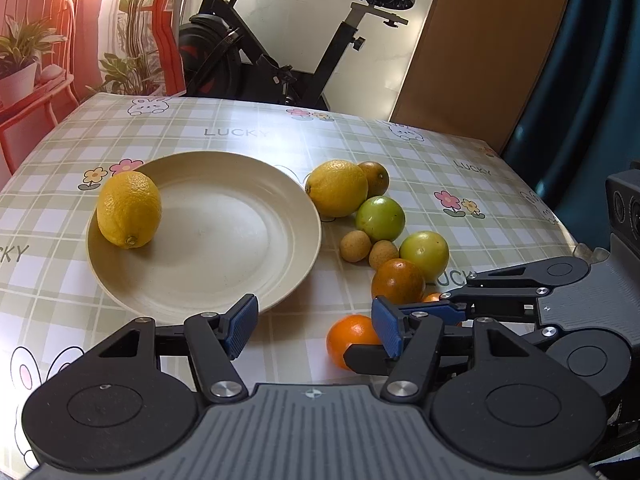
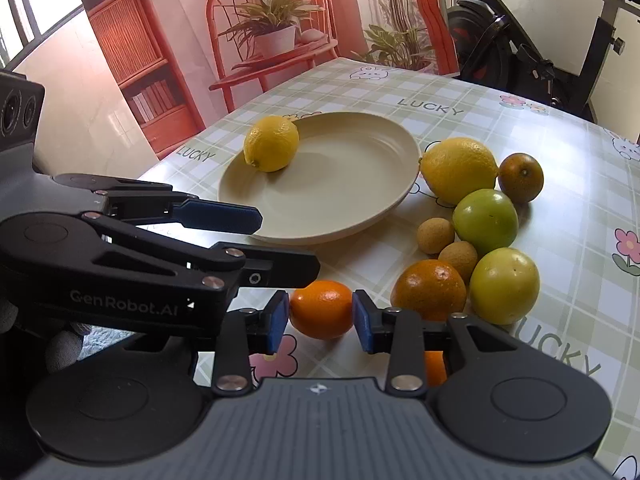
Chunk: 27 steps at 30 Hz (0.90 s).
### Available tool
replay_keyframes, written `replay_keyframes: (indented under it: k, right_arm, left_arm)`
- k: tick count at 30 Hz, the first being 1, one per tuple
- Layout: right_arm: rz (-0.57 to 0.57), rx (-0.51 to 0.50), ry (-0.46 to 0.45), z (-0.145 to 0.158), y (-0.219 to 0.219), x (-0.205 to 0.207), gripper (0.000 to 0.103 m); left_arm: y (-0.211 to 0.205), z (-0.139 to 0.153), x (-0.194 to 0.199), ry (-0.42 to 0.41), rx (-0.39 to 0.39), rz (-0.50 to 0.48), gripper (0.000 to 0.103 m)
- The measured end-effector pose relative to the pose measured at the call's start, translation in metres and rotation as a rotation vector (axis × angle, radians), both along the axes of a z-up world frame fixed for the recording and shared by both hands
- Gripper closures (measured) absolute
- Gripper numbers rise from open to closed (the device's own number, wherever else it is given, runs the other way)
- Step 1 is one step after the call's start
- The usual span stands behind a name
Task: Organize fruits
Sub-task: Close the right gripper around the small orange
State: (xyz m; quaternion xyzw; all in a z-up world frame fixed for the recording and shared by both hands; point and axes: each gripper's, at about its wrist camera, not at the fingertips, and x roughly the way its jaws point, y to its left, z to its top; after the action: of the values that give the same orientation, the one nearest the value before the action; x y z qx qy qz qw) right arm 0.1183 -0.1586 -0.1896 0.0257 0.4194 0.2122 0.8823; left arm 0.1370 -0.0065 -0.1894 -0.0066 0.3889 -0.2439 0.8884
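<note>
A beige plate (image 1: 224, 256) (image 2: 340, 200) holds one lemon (image 1: 129, 209) (image 2: 271, 143) at its left rim. A second lemon (image 1: 338, 188) (image 2: 459, 170) lies on the cloth to the plate's right, with two green fruits (image 1: 380, 218) (image 2: 485, 221), two dark oranges (image 1: 398, 281) (image 2: 429, 289) and two small brown fruits (image 1: 355, 245) (image 2: 435, 235). My right gripper (image 2: 321, 319) is shut on a small orange (image 2: 321, 309) (image 1: 349, 339) at the table's near edge. My left gripper (image 1: 314, 326) is open and empty, just in front of the plate.
The table has a green checked cloth (image 1: 440, 152). Another small orange (image 2: 435, 368) lies under the right gripper. An exercise bike (image 1: 280, 40) stands beyond the far edge. The left gripper (image 2: 224, 220) crosses the right wrist view beside the plate.
</note>
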Motion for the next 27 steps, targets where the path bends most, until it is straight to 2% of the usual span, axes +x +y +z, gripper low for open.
replay_keyframes:
  k: [6, 13, 27]
  right_arm:
    - [-0.003, -0.005, -0.001, -0.002, 0.001, -0.002, 0.062]
    - [0.001, -0.005, 0.012, -0.008, 0.002, -0.004, 0.057]
    - [-0.005, 0.008, 0.032, -0.012, 0.001, -0.003, 0.056]
  left_arm:
    - [0.002, -0.001, 0.0, 0.017, -0.031, -0.012, 0.038]
    - [-0.005, -0.007, 0.002, 0.05, -0.025, -0.045, 0.038]
    - [-0.004, -0.012, 0.004, 0.082, -0.037, -0.039, 0.039]
